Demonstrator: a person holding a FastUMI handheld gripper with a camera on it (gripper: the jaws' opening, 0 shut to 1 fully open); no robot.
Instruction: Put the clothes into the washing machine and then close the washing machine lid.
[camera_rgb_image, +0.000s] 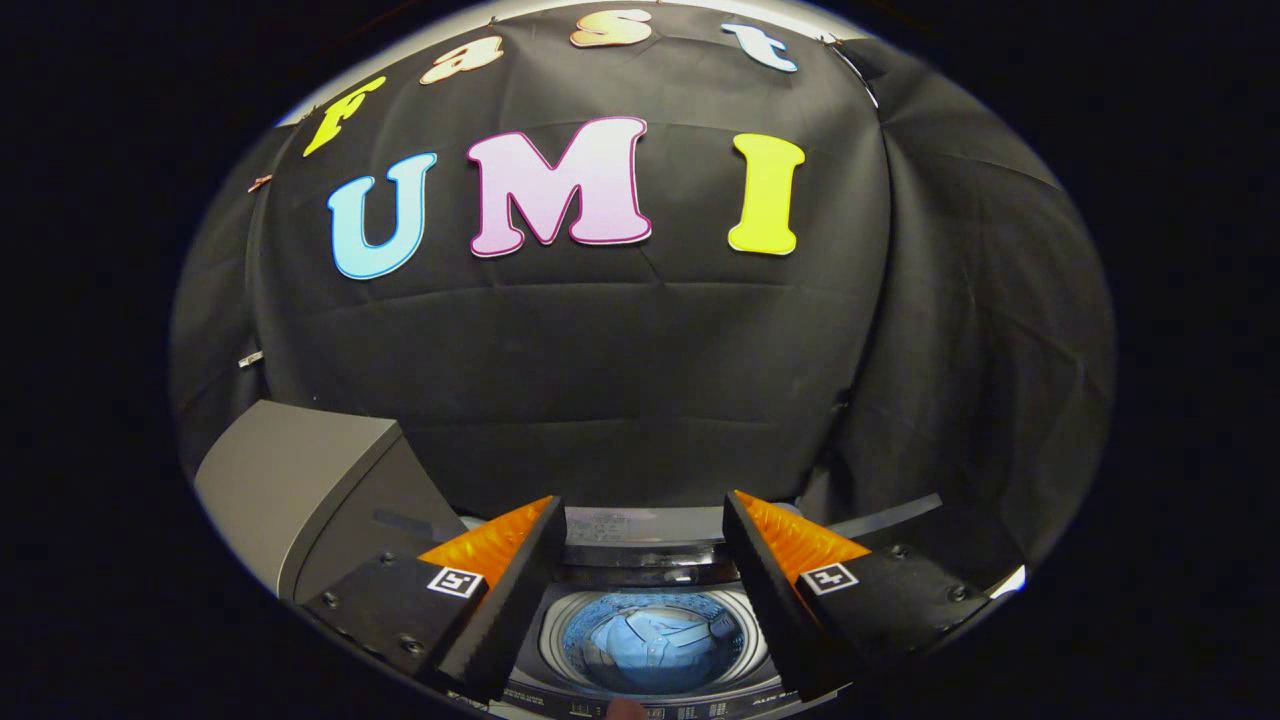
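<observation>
Below the fingers: the washing machine (655, 560) stands with its top opening facing up, against the black cloth wall (620, 380).
Clothes: a blue garment (655, 640) lies crumpled inside the drum (560, 625), near the middle of the round opening; it looks like a shirt, but I cannot tell more.
Lid: the grey lid (290, 480) is raised, standing at the left rear side of the machine, tilted up beside the left finger.
Gripper (645, 600): the two fingers are spread wide apart and hold nothing; the drum opening shows between them, beneath them.
Control panel (640, 710): it runs along the front edge of the machine; the markings are too small to read.
</observation>
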